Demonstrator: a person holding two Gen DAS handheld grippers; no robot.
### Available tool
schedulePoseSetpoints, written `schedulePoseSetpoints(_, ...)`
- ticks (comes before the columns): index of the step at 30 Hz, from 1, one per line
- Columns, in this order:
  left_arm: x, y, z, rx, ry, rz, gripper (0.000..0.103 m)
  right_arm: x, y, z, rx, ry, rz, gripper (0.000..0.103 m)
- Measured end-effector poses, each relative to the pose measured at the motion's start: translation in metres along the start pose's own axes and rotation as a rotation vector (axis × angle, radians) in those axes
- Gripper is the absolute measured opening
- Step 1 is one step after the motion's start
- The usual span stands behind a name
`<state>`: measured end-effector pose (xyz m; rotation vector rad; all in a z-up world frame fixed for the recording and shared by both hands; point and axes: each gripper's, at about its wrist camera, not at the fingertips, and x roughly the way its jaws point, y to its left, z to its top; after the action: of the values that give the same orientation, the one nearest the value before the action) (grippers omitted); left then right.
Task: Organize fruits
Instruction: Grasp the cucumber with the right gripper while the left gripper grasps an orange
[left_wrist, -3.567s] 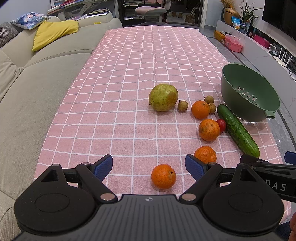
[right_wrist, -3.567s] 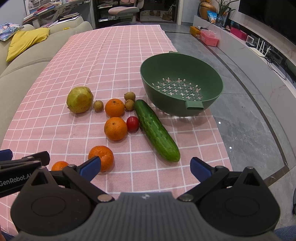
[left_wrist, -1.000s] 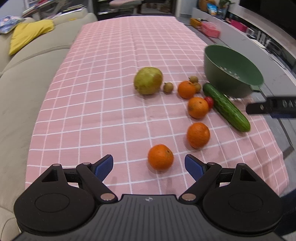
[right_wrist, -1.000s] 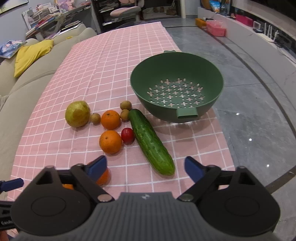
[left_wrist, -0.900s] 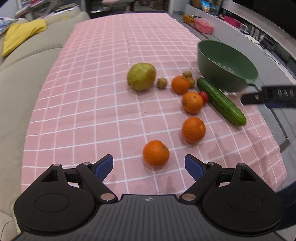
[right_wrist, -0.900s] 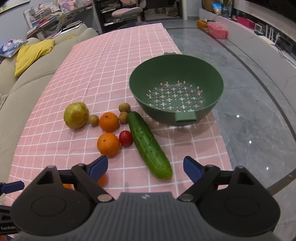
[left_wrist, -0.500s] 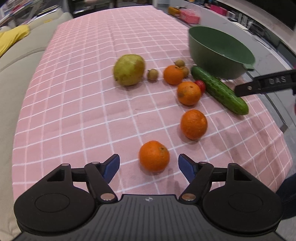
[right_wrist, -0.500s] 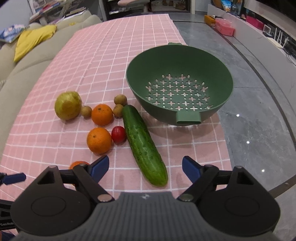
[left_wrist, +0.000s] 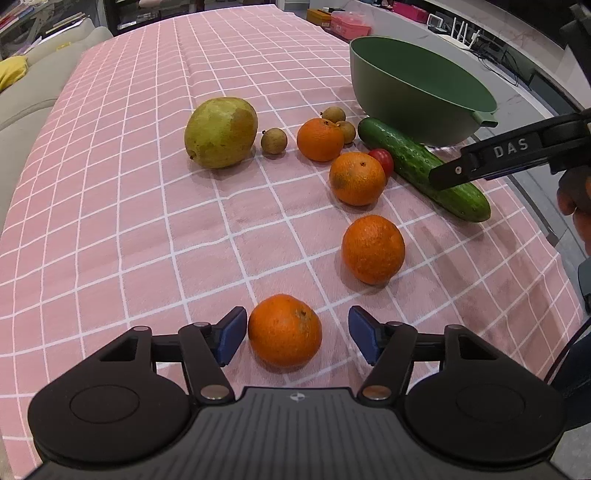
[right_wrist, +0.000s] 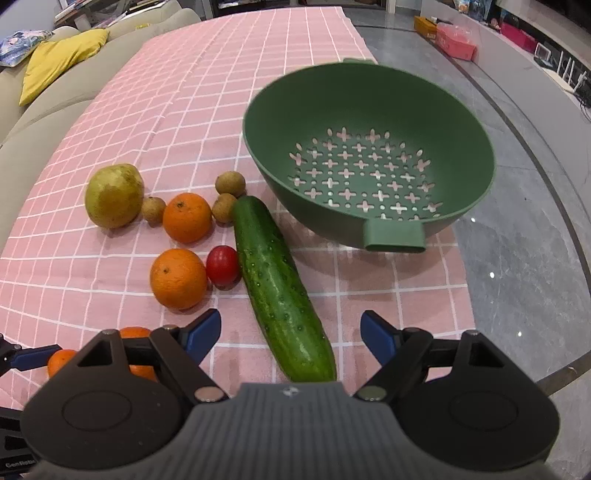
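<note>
My left gripper (left_wrist: 297, 334) is open with the nearest orange (left_wrist: 284, 329) between its jaws; the left pad sits close against it, the right pad stands apart. Other oranges (left_wrist: 373, 249) (left_wrist: 357, 178) (left_wrist: 320, 139), a pear (left_wrist: 220, 132), small brown fruits (left_wrist: 273, 140), a cherry tomato (left_wrist: 382, 159) and a cucumber (left_wrist: 423, 168) lie beyond. My right gripper (right_wrist: 291, 334) is open over the near end of the cucumber (right_wrist: 280, 284), in front of the green colander (right_wrist: 369, 155). The colander is empty.
The pink checked cloth (left_wrist: 129, 221) covers the table; its right edge and the grey floor (right_wrist: 535, 240) lie just past the colander. A beige sofa (right_wrist: 48, 99) with a yellow cushion runs along the left side. The right gripper's arm (left_wrist: 509, 151) reaches over the cucumber.
My left gripper has moved forward and down so the nearest orange now sits between its jaws, which have narrowed. My right gripper has moved closer to the cucumber and colander.
</note>
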<state>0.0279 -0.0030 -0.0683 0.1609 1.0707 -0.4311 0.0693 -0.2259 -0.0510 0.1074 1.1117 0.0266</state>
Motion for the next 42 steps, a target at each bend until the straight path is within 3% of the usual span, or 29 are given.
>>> schedulePoseSetpoints(9,0.004,0.003,0.0,0.006,-0.006,-0.018,0.068,0.02,0.004,0.008,-0.011,0.008,0.003,0.079)
schedulePoseSetpoints(14,0.006,0.004,0.0,0.011,-0.021,-0.01,0.057,0.033,0.007,0.011,-0.026,0.027,-0.001,0.067)
schedulePoseSetpoints(19,0.011,0.004,0.001,0.034,-0.018,0.008,0.049,0.042,0.009,0.014,-0.043,0.03,-0.015,0.063)
schedulePoseSetpoints(24,0.012,0.004,0.0,0.047,-0.02,0.011,0.048,0.046,0.012,0.017,-0.07,0.015,-0.033,0.062)
schedulePoseSetpoints(27,0.012,0.003,0.0,0.053,-0.026,0.009,0.048,0.047,0.014,0.019,-0.106,0.006,-0.037,0.055)
schedulePoseSetpoints(29,0.012,0.003,-0.001,0.061,-0.028,0.01,0.048,0.045,0.015,0.019,-0.124,0.002,-0.014,0.04)
schedulePoseSetpoints(42,0.009,-0.001,-0.001,0.079,-0.041,-0.006,0.047,0.029,0.005,0.014,-0.071,0.04,0.062,0.037)
